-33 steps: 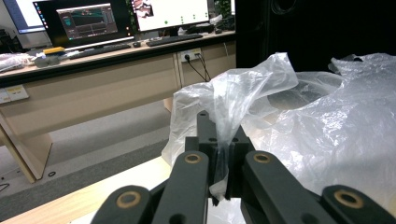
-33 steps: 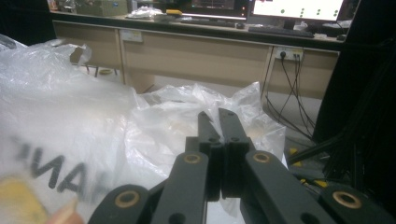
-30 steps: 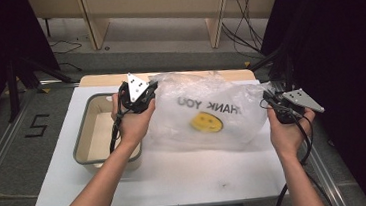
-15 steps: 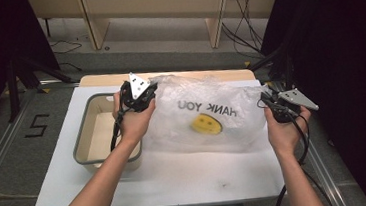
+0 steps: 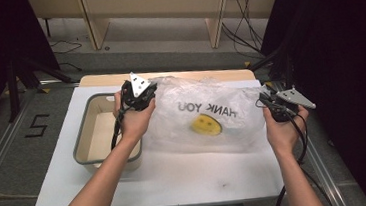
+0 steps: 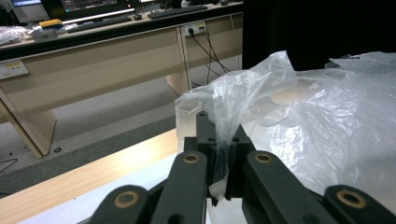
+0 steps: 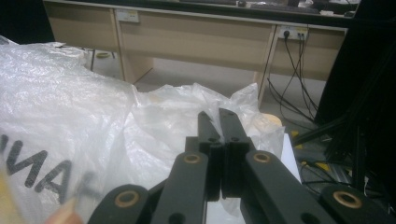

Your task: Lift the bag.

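A clear plastic bag (image 5: 207, 116) printed with "THANK YOU" and a yellow smiley lies spread over the white table (image 5: 177, 178). My left gripper (image 5: 146, 92) is shut on the bag's left edge, next to the tray. In the left gripper view a twisted strip of the bag (image 6: 327, 121) runs down between the closed jaws of the left gripper (image 6: 219, 128). My right gripper (image 5: 266, 100) is shut on the bag's right edge. In the right gripper view the right gripper (image 7: 219, 116) has its jaws together, with the bag's film (image 7: 70, 93) bunched around and under them.
A grey-rimmed shallow tray (image 5: 86, 136) stands on the table at the left, under my left forearm. A wooden board edge (image 5: 103, 80) runs along the table's far side. Beyond it are the floor, desk legs and cables. Dark curtains hang at both sides.
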A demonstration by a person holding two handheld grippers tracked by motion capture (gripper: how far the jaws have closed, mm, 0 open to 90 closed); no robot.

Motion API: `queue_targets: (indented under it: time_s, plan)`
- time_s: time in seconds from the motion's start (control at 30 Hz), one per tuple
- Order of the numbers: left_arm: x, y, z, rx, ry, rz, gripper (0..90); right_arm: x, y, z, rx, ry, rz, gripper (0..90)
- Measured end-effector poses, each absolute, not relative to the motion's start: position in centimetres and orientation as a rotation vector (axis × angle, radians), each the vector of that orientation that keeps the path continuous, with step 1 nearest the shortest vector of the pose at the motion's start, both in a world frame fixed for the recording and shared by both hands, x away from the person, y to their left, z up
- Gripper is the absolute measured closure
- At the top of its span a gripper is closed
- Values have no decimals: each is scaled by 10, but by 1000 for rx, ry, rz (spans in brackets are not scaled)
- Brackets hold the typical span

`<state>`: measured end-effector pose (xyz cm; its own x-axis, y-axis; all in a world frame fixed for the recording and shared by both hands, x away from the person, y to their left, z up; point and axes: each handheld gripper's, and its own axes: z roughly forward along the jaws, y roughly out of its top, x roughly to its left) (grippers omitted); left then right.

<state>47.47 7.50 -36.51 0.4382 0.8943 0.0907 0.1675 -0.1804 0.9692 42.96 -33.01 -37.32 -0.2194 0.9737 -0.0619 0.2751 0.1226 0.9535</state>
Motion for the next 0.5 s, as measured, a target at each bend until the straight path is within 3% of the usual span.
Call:
queue_targets:
  time_s: [0.27,0.5]
  plan:
    - [478,74,-368,1654,952,854,872,432,-330,-377,1247,1640,1129,896]
    - [478,74,-367,1645,960,856,816,433,-330,-376,1244,1637,1132,892]
